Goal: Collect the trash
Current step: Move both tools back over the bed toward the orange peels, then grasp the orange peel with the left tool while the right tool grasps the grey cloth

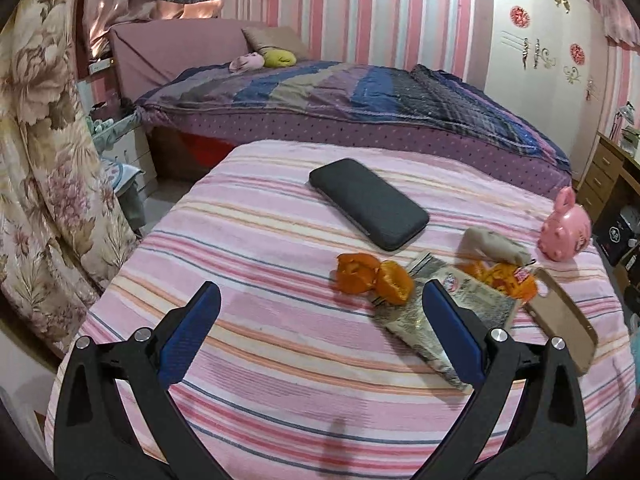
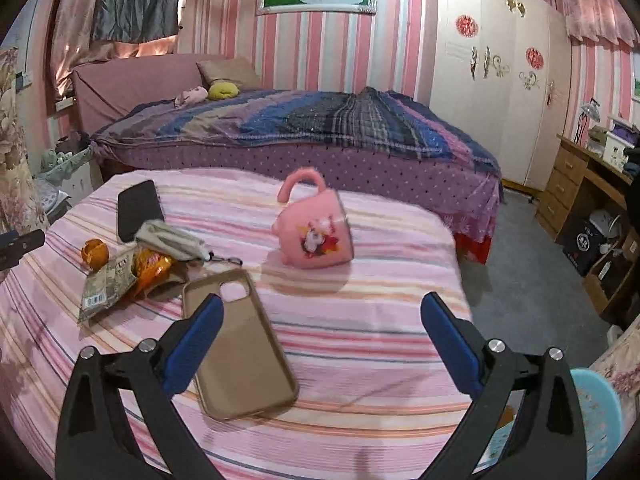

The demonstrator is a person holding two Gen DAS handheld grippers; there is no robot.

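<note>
Orange peel [image 1: 374, 278] lies in two cupped pieces on the pink striped cloth [image 1: 280, 344]. A crumpled printed wrapper [image 1: 444, 312] lies beside it, and more orange peel [image 1: 506, 276] sits past the wrapper. My left gripper [image 1: 320, 316] hovers open just short of the peel, its right finger over the wrapper. In the right wrist view the same wrapper [image 2: 110, 284] and peel [image 2: 95, 254] lie at far left. My right gripper [image 2: 322, 330] is open above the cloth, its left finger over a tan phone case [image 2: 240, 344].
A black phone [image 1: 368, 208] lies further back on the cloth. A pink mug [image 2: 316, 232] lies on its side, a grey pouch [image 2: 172, 240] next to the peel. A bed [image 2: 300, 132] stands behind, a wooden desk [image 2: 588, 184] at right, a blue basket [image 2: 592, 416] low right.
</note>
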